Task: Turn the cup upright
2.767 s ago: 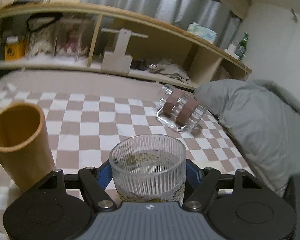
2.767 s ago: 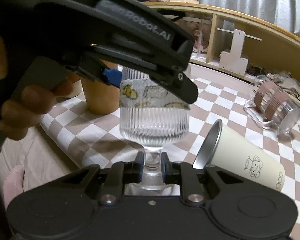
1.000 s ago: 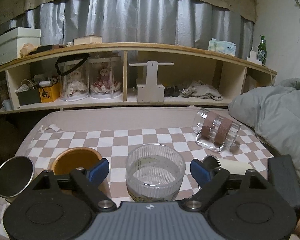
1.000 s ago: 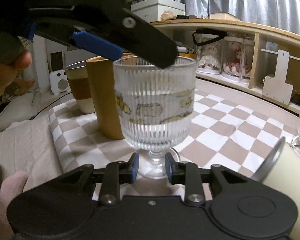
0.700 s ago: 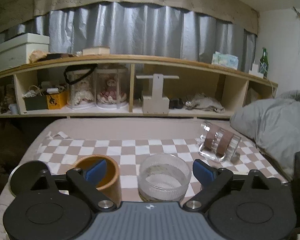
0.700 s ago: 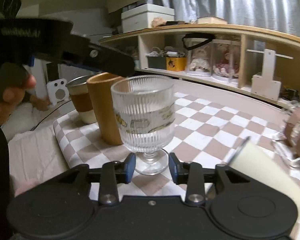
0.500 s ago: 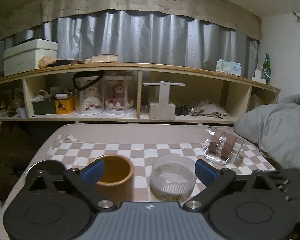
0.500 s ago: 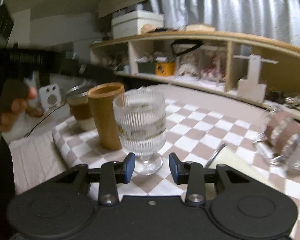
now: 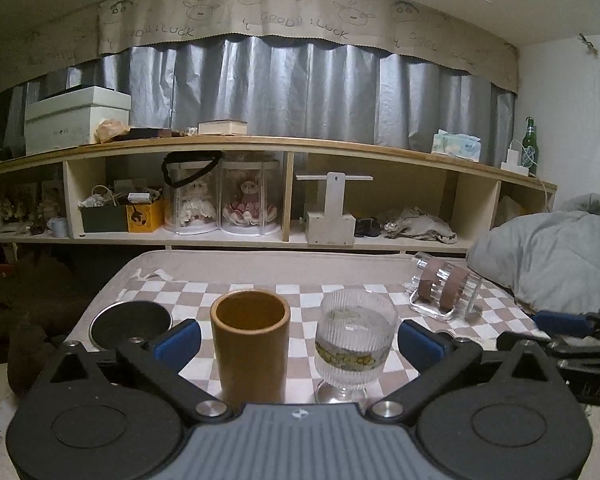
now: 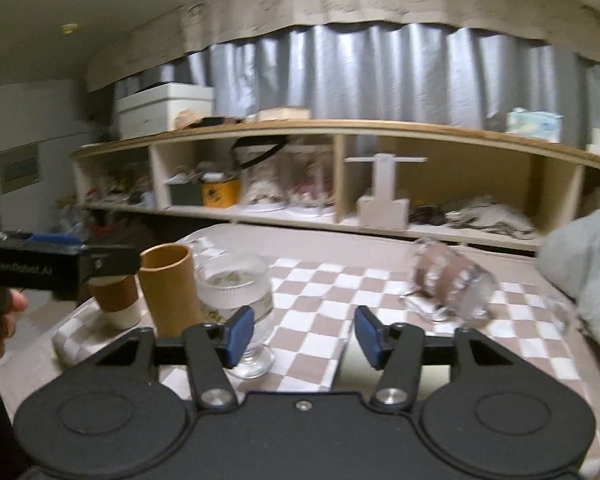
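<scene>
Our two grippers, left gripper [image 9: 298,339] and right gripper [image 10: 304,334], are black plastic with blue finger pads [image 9: 178,338], silver screws and round housings.

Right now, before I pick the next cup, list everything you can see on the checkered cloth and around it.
ribbed stemmed glass: 1, clear, upright at cloth's near middle
bamboo cup: 1, tan, upright, left of the glass
steel-lined cup: 1, dark inside, upright, cloth's left edge
glass mug with brown bands: 1, clear, on its side, far right
checkered cloth: 1, beige and white
grey duvet: 1, right
shelf unit: 1, wood, behind
left gripper: open, empty
right gripper: open, empty
</scene>
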Demonstrator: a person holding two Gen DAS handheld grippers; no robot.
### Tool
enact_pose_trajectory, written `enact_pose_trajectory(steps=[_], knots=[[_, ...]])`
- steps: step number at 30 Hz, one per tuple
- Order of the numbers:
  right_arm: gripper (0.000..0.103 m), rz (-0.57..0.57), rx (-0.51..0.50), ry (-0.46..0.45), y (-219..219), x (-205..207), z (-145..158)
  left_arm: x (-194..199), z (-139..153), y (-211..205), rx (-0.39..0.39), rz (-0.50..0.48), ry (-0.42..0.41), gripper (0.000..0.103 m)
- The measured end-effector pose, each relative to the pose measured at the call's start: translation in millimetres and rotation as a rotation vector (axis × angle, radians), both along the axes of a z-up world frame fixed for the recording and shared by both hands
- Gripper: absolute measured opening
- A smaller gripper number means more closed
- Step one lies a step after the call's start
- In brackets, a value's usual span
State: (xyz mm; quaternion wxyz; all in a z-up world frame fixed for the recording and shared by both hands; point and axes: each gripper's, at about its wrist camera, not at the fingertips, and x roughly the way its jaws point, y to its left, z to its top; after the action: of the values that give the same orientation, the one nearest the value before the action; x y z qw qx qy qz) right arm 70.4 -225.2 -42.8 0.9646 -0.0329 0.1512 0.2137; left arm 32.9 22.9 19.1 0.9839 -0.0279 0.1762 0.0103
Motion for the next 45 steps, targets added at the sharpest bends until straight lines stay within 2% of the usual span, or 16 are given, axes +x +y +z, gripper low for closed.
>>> enact_pose_trajectory(steps=[5,7,9,12,16,22,45], knots=[[0.075,-0.089,-0.003,-0.033,-3,-18,2,-12,-4,0,0.010,0.005,0.002,0.103],[0.084,-0.121,0.002,-0.029,-5,-22,2,-16,-5,0,0.014,0.005,0.001,0.103],[0.087,-0.146,0.004,-0.029,-6,-26,0,-19,-6,-1,0.022,0.000,0.007,0.103],[0.097,-0.172,-0.001,-0.023,-8,-31,-4,-23,-9,-4,0.044,-0.008,0.009,0.103],[0.101,-0.207,-0.017,-0.039,-8,-36,-6,-27,-13,-8,0.064,-0.012,0.020,0.103],[0.101,-0.203,-0.047,-0.050,-6,-40,-7,-28,-18,-8,0.061,-0.013,0.040,0.103],[0.101,-0.212,-0.063,-0.055,-5,-42,-7,-27,-19,-4,0.047,0.001,0.045,0.103]])
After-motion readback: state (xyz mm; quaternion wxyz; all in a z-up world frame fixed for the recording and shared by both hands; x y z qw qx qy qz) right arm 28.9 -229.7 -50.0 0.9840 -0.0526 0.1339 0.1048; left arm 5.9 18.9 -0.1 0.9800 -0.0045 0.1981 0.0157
